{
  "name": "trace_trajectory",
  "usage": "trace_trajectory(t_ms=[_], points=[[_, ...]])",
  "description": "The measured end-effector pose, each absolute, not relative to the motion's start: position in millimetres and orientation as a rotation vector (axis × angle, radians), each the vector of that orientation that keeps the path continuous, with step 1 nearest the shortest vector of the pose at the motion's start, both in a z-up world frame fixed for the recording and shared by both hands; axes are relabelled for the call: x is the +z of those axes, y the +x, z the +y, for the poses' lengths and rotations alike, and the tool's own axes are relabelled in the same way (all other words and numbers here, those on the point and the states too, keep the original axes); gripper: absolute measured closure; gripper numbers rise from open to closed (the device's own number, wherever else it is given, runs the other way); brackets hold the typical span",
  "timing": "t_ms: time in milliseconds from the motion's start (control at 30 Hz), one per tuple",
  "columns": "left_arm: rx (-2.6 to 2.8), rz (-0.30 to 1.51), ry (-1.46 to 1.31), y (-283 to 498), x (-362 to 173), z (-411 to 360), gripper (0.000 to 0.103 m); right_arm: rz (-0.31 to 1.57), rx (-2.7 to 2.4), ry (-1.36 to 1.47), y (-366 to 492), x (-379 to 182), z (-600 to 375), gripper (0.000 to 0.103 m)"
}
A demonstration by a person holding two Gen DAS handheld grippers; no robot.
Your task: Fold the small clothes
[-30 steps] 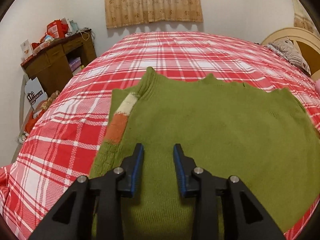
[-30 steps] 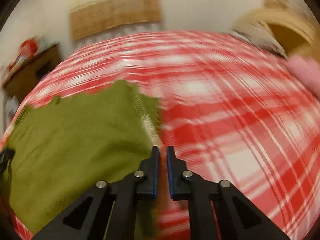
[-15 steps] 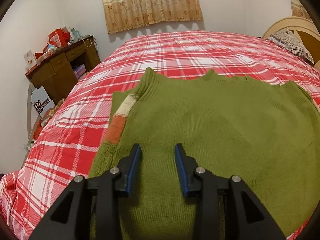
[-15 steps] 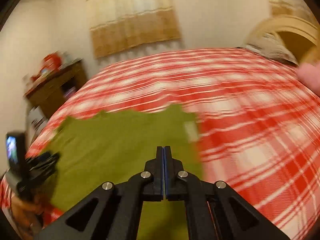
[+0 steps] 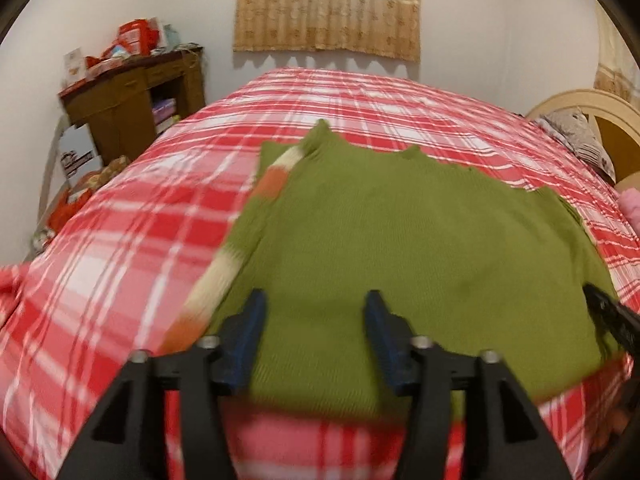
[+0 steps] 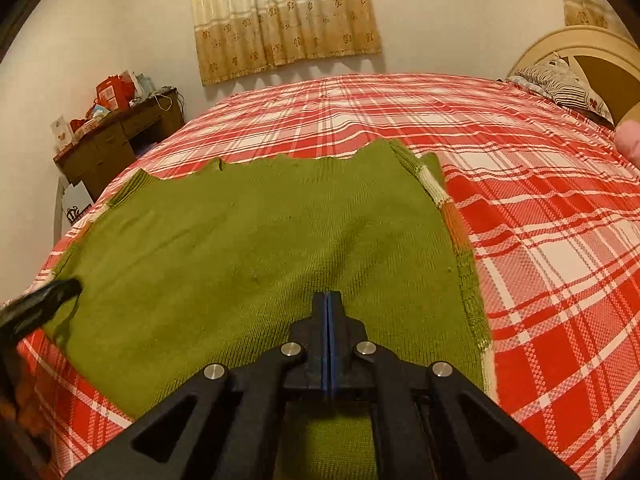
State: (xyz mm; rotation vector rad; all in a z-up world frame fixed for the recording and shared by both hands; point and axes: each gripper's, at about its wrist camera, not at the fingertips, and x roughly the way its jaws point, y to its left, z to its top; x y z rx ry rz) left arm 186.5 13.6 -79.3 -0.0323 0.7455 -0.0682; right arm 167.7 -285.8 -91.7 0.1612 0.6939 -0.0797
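A green knitted sweater [image 5: 420, 248] lies flat on the red plaid bedspread [image 5: 132, 248], its sleeves folded in; cream and orange stripes of the left sleeve [image 5: 224, 276] show along its edge. My left gripper [image 5: 314, 312] hovers over the sweater's near hem, jaws opening, nothing between the pads. In the right wrist view the same sweater [image 6: 240, 248] fills the middle, with the striped right sleeve [image 6: 444, 204] along its edge. My right gripper [image 6: 328, 312] is shut and empty above the sweater's near part. Each gripper's tip shows at the edge of the other's view.
A brown cabinet [image 5: 132, 108] with red bags on top stands by the wall left of the bed. Curtains [image 6: 280, 20] hang behind. A pillow [image 6: 560, 84] and cream headboard [image 6: 580, 44] lie at the far right. The bedspread [image 6: 560, 240] stretches right of the sweater.
My left gripper has drawn back toward the sweater's near hem and its jaws have spread wider. My right gripper swung left from the sweater's right edge to over its middle, staying shut.
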Motion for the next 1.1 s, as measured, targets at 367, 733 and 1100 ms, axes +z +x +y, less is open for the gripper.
trace_trajectory(t_ms=[367, 733, 1100], points=[[0.008, 0.791, -0.313, 178.9, -93.8, 53.8, 0.018, 0.686, -0.08, 0.156, 167.3, -94.1, -283.7, 0.102], [-0.075, 0.781, -0.445, 240.0, -89.2, 36.1, 0.016, 0.682, -0.07, 0.174, 166.9, -94.7, -285.7, 0.102], [-0.063, 0.78, -0.401, 234.9, -94.4, 43.1, 0.072, 0.642, 0.103, 0.11, 151.0, -64.8, -228.6, 0.103]])
